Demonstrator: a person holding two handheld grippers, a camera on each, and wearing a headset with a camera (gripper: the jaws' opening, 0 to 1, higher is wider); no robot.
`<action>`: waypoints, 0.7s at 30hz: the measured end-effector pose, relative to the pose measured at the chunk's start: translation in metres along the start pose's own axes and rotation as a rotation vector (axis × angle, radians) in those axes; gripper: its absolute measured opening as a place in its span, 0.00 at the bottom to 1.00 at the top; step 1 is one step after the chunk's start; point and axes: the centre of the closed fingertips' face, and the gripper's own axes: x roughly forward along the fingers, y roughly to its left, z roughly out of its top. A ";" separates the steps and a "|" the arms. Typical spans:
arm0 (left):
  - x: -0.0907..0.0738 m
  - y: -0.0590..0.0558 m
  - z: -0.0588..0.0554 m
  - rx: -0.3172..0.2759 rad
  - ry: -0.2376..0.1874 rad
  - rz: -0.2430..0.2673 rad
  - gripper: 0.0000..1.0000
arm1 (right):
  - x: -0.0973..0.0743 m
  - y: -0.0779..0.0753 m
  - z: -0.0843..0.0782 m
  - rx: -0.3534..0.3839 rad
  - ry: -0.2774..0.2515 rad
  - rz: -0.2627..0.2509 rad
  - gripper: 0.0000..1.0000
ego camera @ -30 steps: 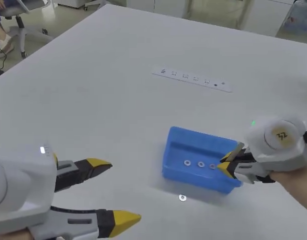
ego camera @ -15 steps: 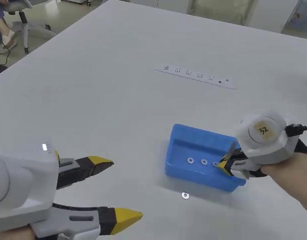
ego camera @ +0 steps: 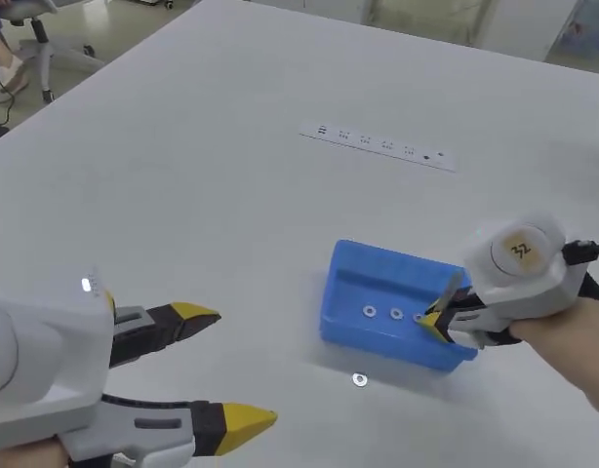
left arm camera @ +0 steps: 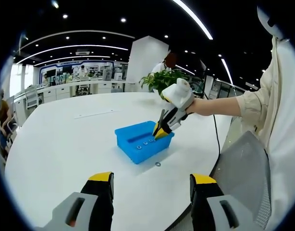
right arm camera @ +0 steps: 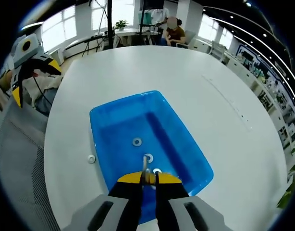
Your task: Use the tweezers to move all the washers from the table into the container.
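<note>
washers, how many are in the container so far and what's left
Done: three washers lie in the blue container. In hand: the right gripper is shut on the tweezers, whose tips are down inside the container by the nearest washer. Left: one loose washer lies on the table beside the container. The left gripper is open and holds nothing.

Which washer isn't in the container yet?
The lone washer lying on the white table, just outside the blue container on the person's side. The other three washers lie in a row inside it.
</note>
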 end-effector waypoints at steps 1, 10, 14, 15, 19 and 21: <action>0.000 0.000 0.000 0.001 0.001 -0.001 0.64 | -0.002 0.000 0.003 0.004 -0.014 -0.005 0.05; -0.001 0.000 0.001 0.002 -0.003 0.000 0.64 | -0.020 0.008 0.021 -0.021 -0.096 -0.031 0.05; 0.000 -0.001 0.000 0.004 -0.001 -0.004 0.64 | -0.029 0.014 0.032 -0.062 -0.139 -0.045 0.05; 0.000 -0.002 0.000 0.005 -0.001 -0.005 0.64 | -0.033 0.017 0.036 -0.071 -0.148 -0.047 0.05; 0.001 -0.003 0.001 0.006 -0.003 -0.010 0.64 | -0.041 0.032 0.046 -0.086 -0.186 -0.031 0.05; 0.002 -0.004 0.001 0.008 -0.004 -0.012 0.64 | -0.041 0.039 0.048 -0.105 -0.190 -0.018 0.05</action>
